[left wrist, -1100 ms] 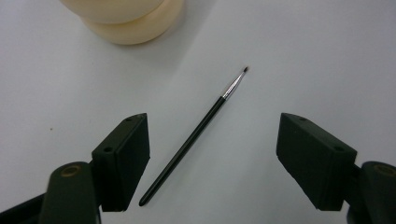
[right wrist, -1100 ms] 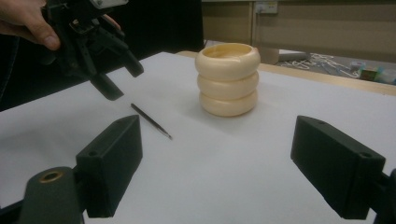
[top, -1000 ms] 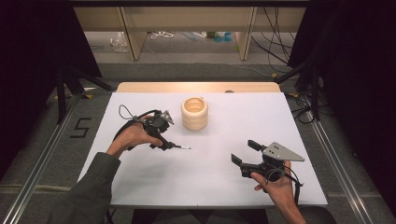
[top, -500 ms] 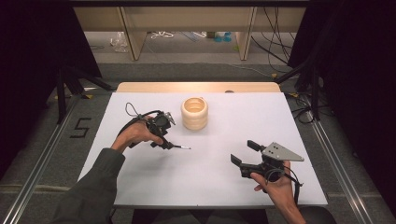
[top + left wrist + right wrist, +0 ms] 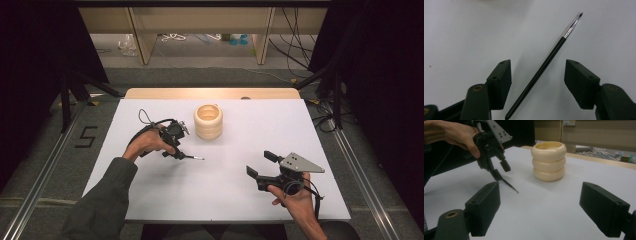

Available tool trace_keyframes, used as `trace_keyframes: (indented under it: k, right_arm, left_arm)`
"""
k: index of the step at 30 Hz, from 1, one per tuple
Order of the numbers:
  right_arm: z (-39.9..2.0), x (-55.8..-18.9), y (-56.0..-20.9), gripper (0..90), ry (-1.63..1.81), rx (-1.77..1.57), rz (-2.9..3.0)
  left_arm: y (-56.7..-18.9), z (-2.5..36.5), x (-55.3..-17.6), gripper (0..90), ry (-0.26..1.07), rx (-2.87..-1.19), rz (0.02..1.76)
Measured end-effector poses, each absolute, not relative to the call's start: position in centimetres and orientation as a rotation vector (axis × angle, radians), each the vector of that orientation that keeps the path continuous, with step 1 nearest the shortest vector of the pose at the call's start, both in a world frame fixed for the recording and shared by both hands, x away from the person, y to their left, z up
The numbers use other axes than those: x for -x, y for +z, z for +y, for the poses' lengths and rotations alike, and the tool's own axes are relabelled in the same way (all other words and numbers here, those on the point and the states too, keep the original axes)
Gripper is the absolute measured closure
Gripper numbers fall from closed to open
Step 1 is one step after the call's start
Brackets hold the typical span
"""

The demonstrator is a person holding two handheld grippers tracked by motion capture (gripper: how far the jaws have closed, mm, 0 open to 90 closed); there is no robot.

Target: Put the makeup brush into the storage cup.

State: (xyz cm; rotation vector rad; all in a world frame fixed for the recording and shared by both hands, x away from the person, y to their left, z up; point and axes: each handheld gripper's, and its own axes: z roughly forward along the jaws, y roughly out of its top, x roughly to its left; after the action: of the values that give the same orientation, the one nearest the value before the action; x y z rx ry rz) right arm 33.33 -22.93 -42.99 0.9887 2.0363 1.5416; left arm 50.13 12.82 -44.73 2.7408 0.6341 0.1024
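The paintbrush is straddled by the left gripper — jaws just closing, pads not yet touching. The right gripper is held open, empty — the brush well apart from it.

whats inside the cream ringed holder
Nothing shows inside the cream ringed holder; only its upper inner wall is visible, the bottom hidden by its rim. The thin paintbrush lies outside, on the table.

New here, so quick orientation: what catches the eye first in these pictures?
A thin black paintbrush lies on the white table between the jaws of the left tongs, which have just been closing without touching it. Behind stands a cream ribbed holder; the right tongs wait open, near right.
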Motion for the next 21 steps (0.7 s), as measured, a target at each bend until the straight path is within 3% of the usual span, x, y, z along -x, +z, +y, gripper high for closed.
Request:
trace_keyframes:
  k: [21]
  right_arm:
    - [-22.61,-33.46,-43.22,18.1,1.583,-0.980,2.020]
  left_arm:
    - [-45.33,12.61,-50.51,54.9,0.104,-2.819,0.576]
